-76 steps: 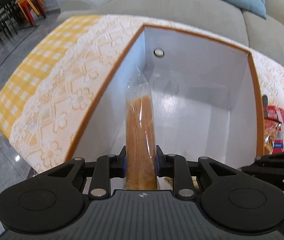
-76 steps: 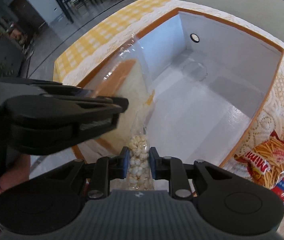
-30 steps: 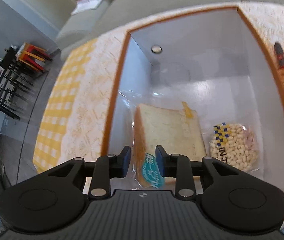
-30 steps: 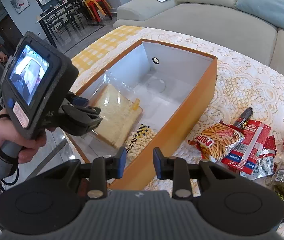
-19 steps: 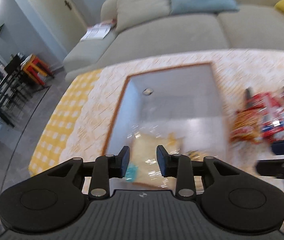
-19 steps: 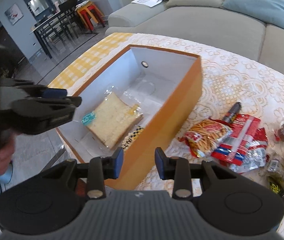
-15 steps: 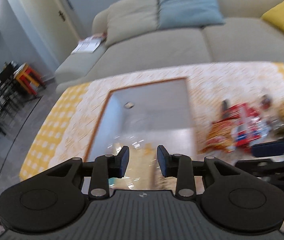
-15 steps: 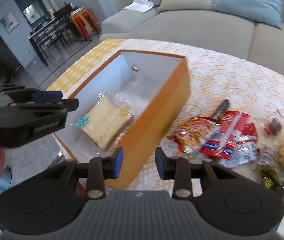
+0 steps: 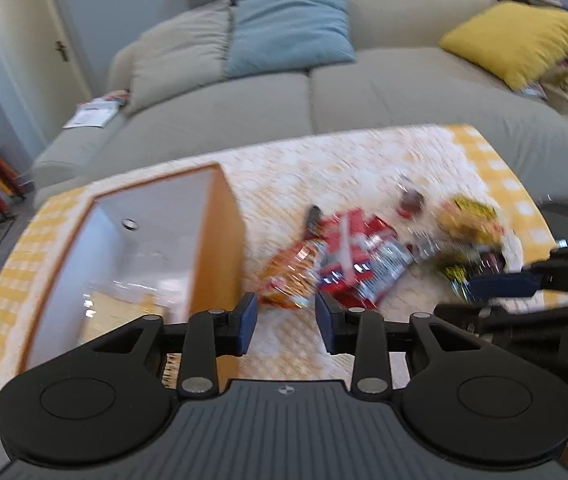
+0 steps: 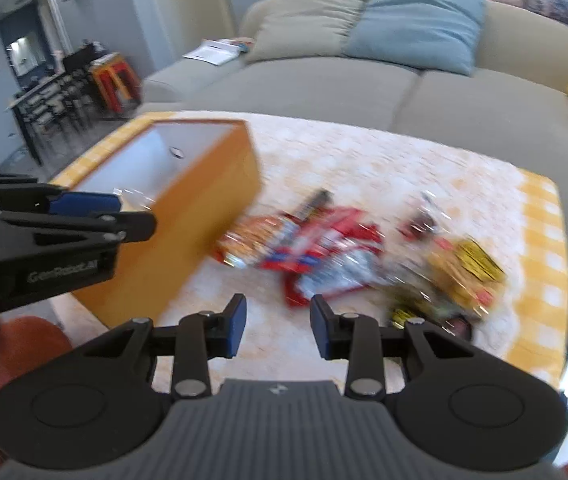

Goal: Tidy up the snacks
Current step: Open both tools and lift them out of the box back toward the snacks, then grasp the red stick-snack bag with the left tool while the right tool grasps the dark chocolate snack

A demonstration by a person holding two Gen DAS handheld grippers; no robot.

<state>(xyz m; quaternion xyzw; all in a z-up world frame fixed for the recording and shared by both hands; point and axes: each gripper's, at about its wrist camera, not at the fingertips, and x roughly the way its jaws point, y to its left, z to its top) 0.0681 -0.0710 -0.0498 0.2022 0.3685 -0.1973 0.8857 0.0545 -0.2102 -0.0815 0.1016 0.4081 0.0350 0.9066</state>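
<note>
Both the left gripper and the right gripper hang with jaws apart and empty above the lace-covered yellow tablecloth, pointed toward the loose heap of red and orange foil snack packets, presumably to pick next. The open orange cardboard box with white lining sits just left of them (a clear bag glints inside, blurred).

A table is covered by a yellow checked cloth under white lace. An orange box is set on its left part. Snack packets are scattered just right of the box, blurred.
</note>
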